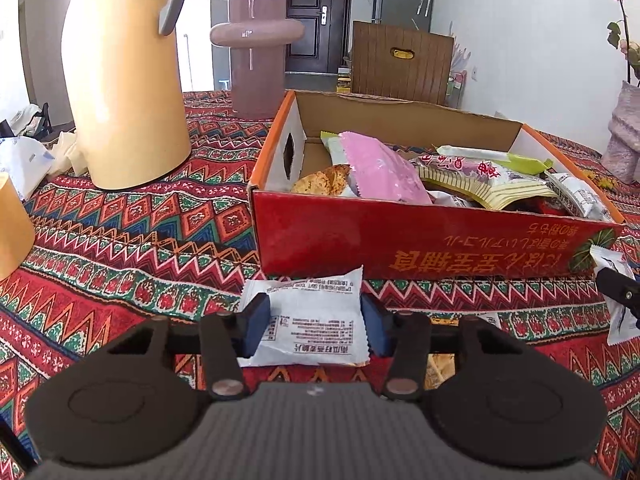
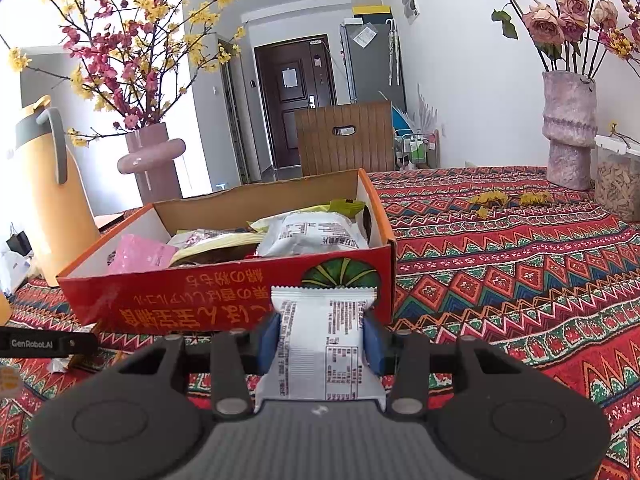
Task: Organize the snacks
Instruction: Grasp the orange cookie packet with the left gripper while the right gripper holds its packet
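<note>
A red cardboard box [image 1: 360, 240] with an open top stands on the patterned tablecloth, holding several snack packets, one of them pink [image 1: 380, 168]. In front of it a white snack packet [image 1: 316, 308] lies on the cloth between the blue pads of my left gripper [image 1: 316, 326], which touch both its sides. In the right wrist view my right gripper [image 2: 320, 340] is shut on another white packet [image 2: 320, 320], held upright just before the box's front wall [image 2: 180, 304]. That held packet [image 1: 616, 312] also shows at the right edge of the left wrist view.
A tall yellow thermos [image 1: 124, 80] and a pink vase [image 1: 258, 52] stand left of the box, a wooden chair [image 1: 400, 64] behind it. A textured vase [image 2: 568, 136] and a clear container [image 2: 616, 184] stand far right. Another snack [image 1: 440, 368] lies under my left gripper's right finger.
</note>
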`<action>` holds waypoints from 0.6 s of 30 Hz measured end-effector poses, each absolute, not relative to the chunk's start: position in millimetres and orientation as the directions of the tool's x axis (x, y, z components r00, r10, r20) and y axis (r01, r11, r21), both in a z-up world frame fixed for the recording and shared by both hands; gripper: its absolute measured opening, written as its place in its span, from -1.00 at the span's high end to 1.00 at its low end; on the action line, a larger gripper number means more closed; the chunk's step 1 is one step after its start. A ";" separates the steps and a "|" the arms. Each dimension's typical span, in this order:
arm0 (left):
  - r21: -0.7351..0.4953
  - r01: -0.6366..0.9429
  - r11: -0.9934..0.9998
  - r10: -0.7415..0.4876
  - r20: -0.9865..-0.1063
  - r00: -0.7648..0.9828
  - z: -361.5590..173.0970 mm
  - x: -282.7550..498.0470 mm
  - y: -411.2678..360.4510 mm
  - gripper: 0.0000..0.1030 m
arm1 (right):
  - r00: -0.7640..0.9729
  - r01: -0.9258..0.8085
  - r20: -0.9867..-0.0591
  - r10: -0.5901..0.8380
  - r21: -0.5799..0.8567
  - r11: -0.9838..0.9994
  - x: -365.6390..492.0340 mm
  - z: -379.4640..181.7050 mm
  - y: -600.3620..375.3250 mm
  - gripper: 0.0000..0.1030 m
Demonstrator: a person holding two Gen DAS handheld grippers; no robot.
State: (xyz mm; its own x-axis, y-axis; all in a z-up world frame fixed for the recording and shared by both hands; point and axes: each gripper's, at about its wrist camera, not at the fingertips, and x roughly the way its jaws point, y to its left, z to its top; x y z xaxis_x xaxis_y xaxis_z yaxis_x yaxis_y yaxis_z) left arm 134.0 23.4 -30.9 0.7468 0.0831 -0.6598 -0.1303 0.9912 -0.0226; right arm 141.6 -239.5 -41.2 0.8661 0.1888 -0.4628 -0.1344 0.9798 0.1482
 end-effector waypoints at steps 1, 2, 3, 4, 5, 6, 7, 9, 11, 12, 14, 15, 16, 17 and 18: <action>-0.023 -0.127 0.992 0.081 -0.658 0.749 -30.5 132.7 23.5 0.12 | 0.866 -0.135 -0.462 0.189 0.148 0.980 141.6 -41.2 -239.4 0.16; -0.023 -0.127 0.992 0.081 -0.653 0.753 -29.5 131.4 22.7 0.14 | 0.867 -0.135 -0.462 0.189 0.148 0.980 141.7 -41.3 -239.3 0.16; -0.026 -0.126 0.992 0.079 -0.649 0.757 -28.1 129.5 23.2 0.15 | 0.867 -0.135 -0.461 0.189 0.148 0.980 141.9 -41.3 -239.3 0.16; -0.030 -0.125 0.992 0.076 -0.645 0.760 -26.6 127.6 24.3 0.17 | 0.867 -0.135 -0.461 0.188 0.147 0.980 142.0 -41.6 -238.8 0.16; -0.037 -0.124 0.992 0.071 -0.641 0.764 -25.1 125.7 25.8 0.31 | 0.867 -0.134 -0.461 0.187 0.146 0.980 142.1 -41.9 -238.4 0.16; -0.048 -0.120 0.992 0.061 -0.640 0.766 -23.9 124.5 28.1 0.36 | 0.867 -0.134 -0.462 0.186 0.144 0.980 142.1 -42.0 -238.2 0.16; -0.058 -0.113 0.992 0.050 -0.641 0.766 -23.2 123.8 29.7 0.36 | 0.868 -0.133 -0.462 0.184 0.142 0.981 142.5 -42.3 -237.7 0.16; -0.055 -0.120 0.991 0.057 -0.640 0.766 -22.8 123.6 31.6 0.32 | 0.869 -0.131 -0.461 0.182 0.139 0.981 141.5 -42.2 -237.4 0.16; -0.062 -0.122 0.991 0.053 -0.645 0.762 -22.9 124.7 33.4 0.07 | 0.871 -0.131 -0.457 0.180 0.138 0.982 140.3 -41.8 -237.4 0.16; -0.065 -0.126 0.990 0.054 -0.647 0.761 -23.1 125.7 33.8 -0.03 | 0.872 -0.131 -0.456 0.180 0.137 0.982 139.5 -41.7 -237.3 0.16; -0.060 -0.137 0.989 0.066 -0.649 0.758 -23.2 128.5 33.0 -0.46 | 0.872 -0.132 -0.455 0.181 0.138 0.982 139.3 -41.6 -237.2 0.16; -0.056 -0.146 0.988 0.074 -0.653 0.754 -24.2 131.5 32.1 -0.60 | 0.872 -0.133 -0.455 0.182 0.138 0.981 139.1 -41.4 -237.2 0.16; -0.053 -0.154 0.987 0.082 -0.654 0.752 -24.9 133.6 31.1 -0.70 | 0.872 -0.135 -0.454 0.184 0.138 0.981 138.8 -41.3 -237.0 0.16; -0.048 -0.158 0.986 0.089 -0.654 0.751 -26.1 135.9 29.7 -0.69 | 0.873 -0.137 -0.452 0.185 0.137 0.981 138.4 -41.0 -236.9 0.16; -0.042 -0.165 0.985 0.097 -0.657 0.747 -27.6 138.8 28.7 -0.70 | 0.874 -0.139 -0.449 0.187 0.137 0.981 137.6 -40.8 -236.4 0.16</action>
